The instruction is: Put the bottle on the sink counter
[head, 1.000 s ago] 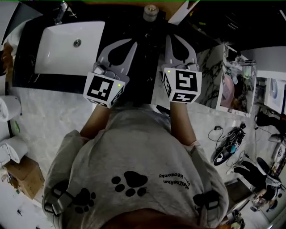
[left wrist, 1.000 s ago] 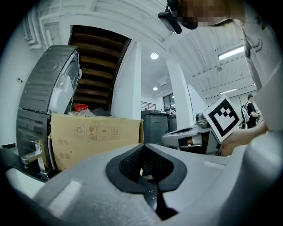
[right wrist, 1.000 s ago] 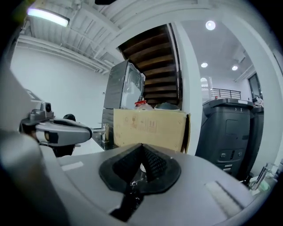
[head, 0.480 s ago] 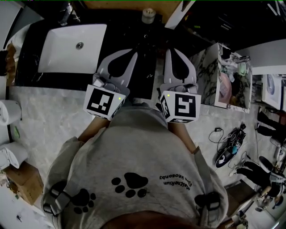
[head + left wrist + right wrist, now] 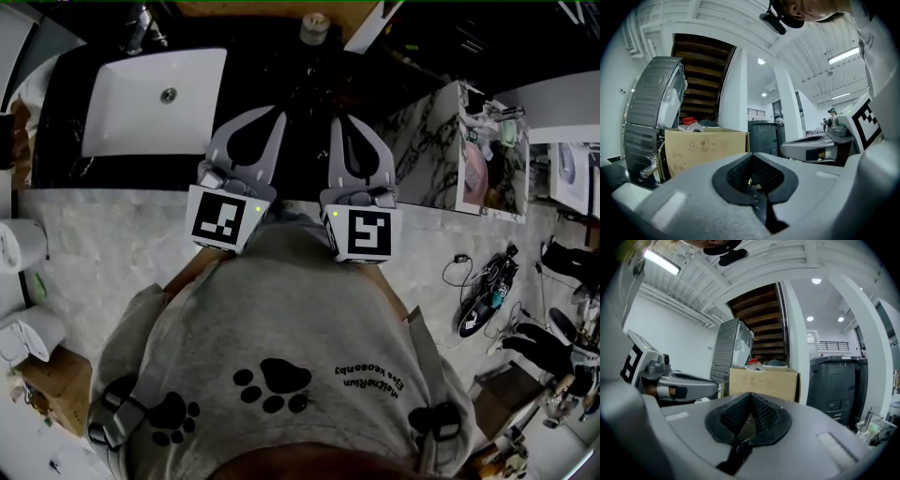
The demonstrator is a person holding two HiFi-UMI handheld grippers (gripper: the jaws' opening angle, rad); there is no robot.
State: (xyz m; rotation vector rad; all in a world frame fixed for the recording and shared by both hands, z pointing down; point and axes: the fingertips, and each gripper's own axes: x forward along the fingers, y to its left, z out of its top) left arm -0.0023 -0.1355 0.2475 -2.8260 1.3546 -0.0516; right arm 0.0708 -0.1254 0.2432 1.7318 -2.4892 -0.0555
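The bottle point(image 5: 314, 26), seen from above as a small round pale cap, stands at the far edge of the black sink counter point(image 5: 300, 84). My left gripper point(image 5: 278, 111) and right gripper point(image 5: 337, 120) are held side by side over the counter's near part, short of the bottle, both pointing away from me. Both are shut with nothing between the jaws. In the left gripper view the left gripper point(image 5: 751, 157) has its dark pads pressed together. The right gripper view shows the right gripper point(image 5: 750, 394) the same way. Neither gripper view shows the bottle.
A white basin point(image 5: 155, 98) with a faucet point(image 5: 141, 23) lies left of the grippers. A marble-patterned cabinet point(image 5: 450, 141) stands at the right. Ahead are a cardboard box point(image 5: 705, 147) and a grey bin point(image 5: 839, 385). Cables and gear litter the floor point(image 5: 487, 300).
The right gripper has moved left, closer to the left gripper, and both have drawn slightly back toward my body. Both jaws have stayed shut.
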